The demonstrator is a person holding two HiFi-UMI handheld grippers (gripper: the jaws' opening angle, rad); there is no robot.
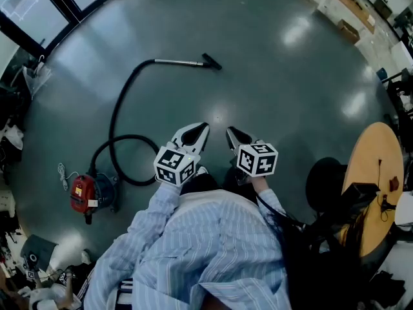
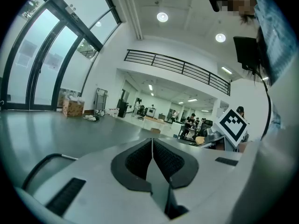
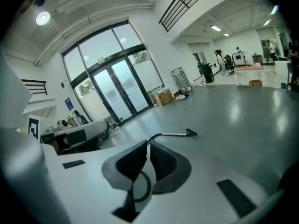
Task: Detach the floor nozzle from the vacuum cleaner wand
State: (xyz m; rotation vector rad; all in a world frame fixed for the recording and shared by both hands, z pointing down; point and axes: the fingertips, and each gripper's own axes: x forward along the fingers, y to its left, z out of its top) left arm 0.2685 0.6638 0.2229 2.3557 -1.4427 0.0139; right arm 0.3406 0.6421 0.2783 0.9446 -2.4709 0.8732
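Note:
A red canister vacuum (image 1: 85, 195) sits on the grey floor at the lower left, and its black hose (image 1: 119, 108) curves up to a metal wand (image 1: 177, 62). The wand ends in a small black floor nozzle (image 1: 211, 61), which also shows far off in the right gripper view as floor nozzle (image 3: 191, 133) on wand (image 3: 173, 135). Both grippers are held close to the person's chest, well short of the nozzle. My left gripper (image 1: 204, 129) is shut and empty, its tip (image 2: 152, 140) pointing into the hall. My right gripper (image 1: 229, 132) is likewise shut with nothing in it, tip (image 3: 148, 143) aimed toward the wand.
A round wooden table (image 1: 373, 173) and a black chair (image 1: 326, 183) stand at the right. Clutter lines the left edge (image 1: 13, 141). Glass doors (image 3: 112, 94) and cardboard boxes (image 3: 163, 97) lie beyond the wand. Open grey floor (image 1: 271, 76) stretches between me and the nozzle.

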